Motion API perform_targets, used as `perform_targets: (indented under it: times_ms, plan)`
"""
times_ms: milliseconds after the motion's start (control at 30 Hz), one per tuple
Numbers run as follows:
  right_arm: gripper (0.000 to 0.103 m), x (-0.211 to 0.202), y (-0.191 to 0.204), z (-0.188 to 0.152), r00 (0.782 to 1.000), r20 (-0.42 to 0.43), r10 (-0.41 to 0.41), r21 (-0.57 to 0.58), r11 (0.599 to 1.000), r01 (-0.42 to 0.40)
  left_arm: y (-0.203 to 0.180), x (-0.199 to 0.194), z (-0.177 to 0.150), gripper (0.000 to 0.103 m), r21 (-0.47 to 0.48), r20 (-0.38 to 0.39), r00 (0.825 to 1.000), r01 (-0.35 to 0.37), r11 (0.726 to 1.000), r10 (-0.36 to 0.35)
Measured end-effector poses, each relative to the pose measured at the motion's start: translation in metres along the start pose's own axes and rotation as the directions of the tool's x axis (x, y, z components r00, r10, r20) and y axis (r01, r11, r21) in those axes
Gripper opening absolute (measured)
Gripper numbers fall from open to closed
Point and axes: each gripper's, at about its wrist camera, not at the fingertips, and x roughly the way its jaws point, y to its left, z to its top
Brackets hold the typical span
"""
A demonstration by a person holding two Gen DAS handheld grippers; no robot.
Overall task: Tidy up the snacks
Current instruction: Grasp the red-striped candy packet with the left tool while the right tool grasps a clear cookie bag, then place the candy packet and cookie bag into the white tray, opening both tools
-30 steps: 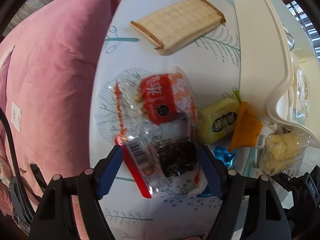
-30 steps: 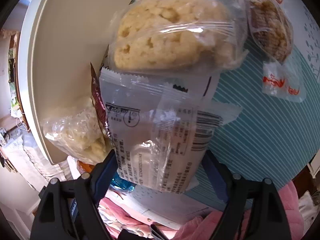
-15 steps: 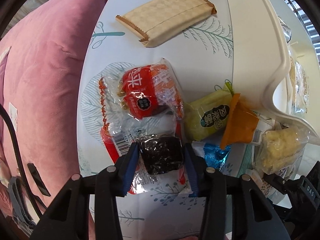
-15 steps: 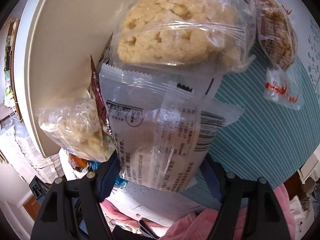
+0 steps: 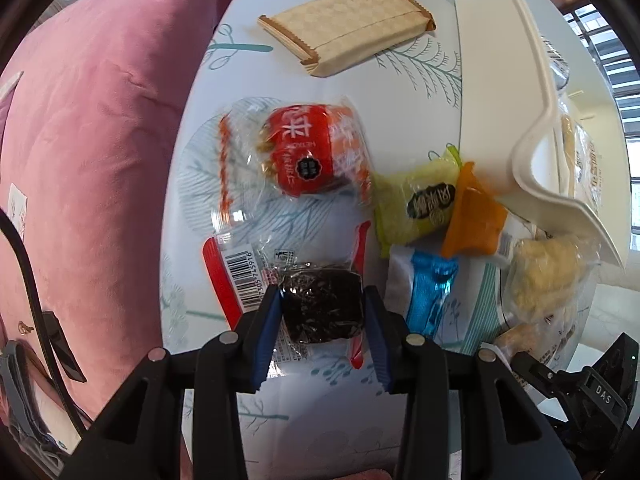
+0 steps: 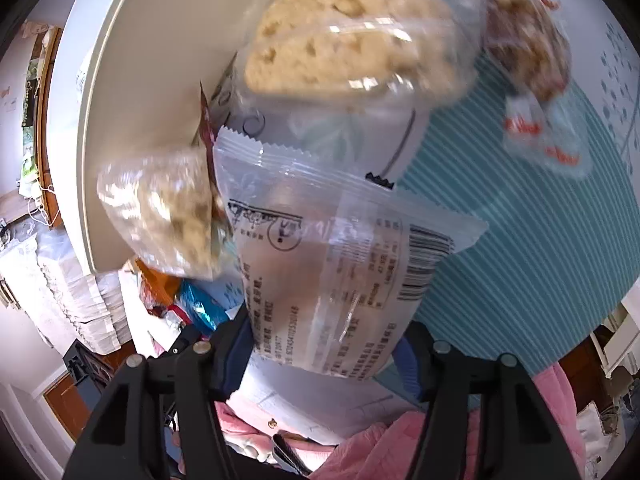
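In the left wrist view my left gripper (image 5: 322, 300) points down at the table, and its jaws are closing, with the blue pads pressed on both sides of a dark cake in a clear red-edged packet (image 5: 316, 320). A red-wrapped snack (image 5: 304, 152) lies just beyond it. In the right wrist view the jaws of my right gripper (image 6: 324, 344) are closing too. They pinch the near end of a clear printed packet (image 6: 336, 264), which stays sharp while the table blurs. A puffed rice cake (image 6: 352, 36) lies beyond that packet.
A white tray (image 5: 500, 80) stands on the right, with green (image 5: 416, 208), orange (image 5: 472, 216) and blue (image 5: 430, 292) packets beside it. A tan wafer packet (image 5: 348, 28) lies far off. A pink cushion (image 5: 88, 160) borders the table's left edge. A brown snack (image 6: 524, 48) lies at the upper right.
The left jaws came in from wide apart and closed on the dark cake. The right jaws narrowed onto the clear printed packet, and the table behind it shifted and blurred.
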Motion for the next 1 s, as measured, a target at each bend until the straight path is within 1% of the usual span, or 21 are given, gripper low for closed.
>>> perform_targets:
  times_ms: [200, 400, 600, 667, 800, 933, 1000]
  plan:
    - [0.061, 0.002, -0.005, -0.026, 1.000, 0.001, 0.004, -0.019, 1.000, -0.004, 0.013, -0.017, -0.017, 0.039, 0.023, 0.009, 0.999, 0.033, 0.999, -0.033]
    - [0.061, -0.004, 0.004, -0.052, 0.998, 0.054, 0.034, -0.099, 0.995, -0.028, 0.018, -0.050, -0.030, 0.039, 0.064, 0.046, 0.998, 0.046, 0.997, -0.049]
    - [0.061, -0.020, 0.017, -0.072, 0.992, 0.099, 0.072, -0.198, 0.979, -0.051, 0.012, -0.086, -0.030, 0.039, 0.114, 0.062, 0.997, 0.045, 0.992, -0.052]
    - [0.061, -0.029, 0.019, -0.075, 0.989, 0.099, 0.113, -0.216, 0.972, -0.089, 0.006, -0.096, -0.029, 0.039, 0.128, 0.063, 0.997, 0.040, 0.991, -0.049]
    - [0.061, -0.051, 0.029, -0.076, 0.982, 0.145, 0.119, -0.285, 0.956, -0.073, -0.009, -0.118, -0.031, 0.039, 0.178, 0.090, 0.994, 0.039, 0.983, -0.056]
    - [0.061, -0.070, 0.036, -0.072, 0.976, 0.171, 0.135, -0.329, 0.942, -0.072, -0.026, -0.142, -0.024, 0.039, 0.228, 0.123, 0.990, 0.034, 0.973, -0.064]
    - [0.061, -0.080, 0.041, -0.067, 0.972, 0.185, 0.143, -0.347, 0.935, -0.071, -0.035, -0.151, -0.020, 0.039, 0.245, 0.135, 0.987, 0.046, 0.968, -0.081]
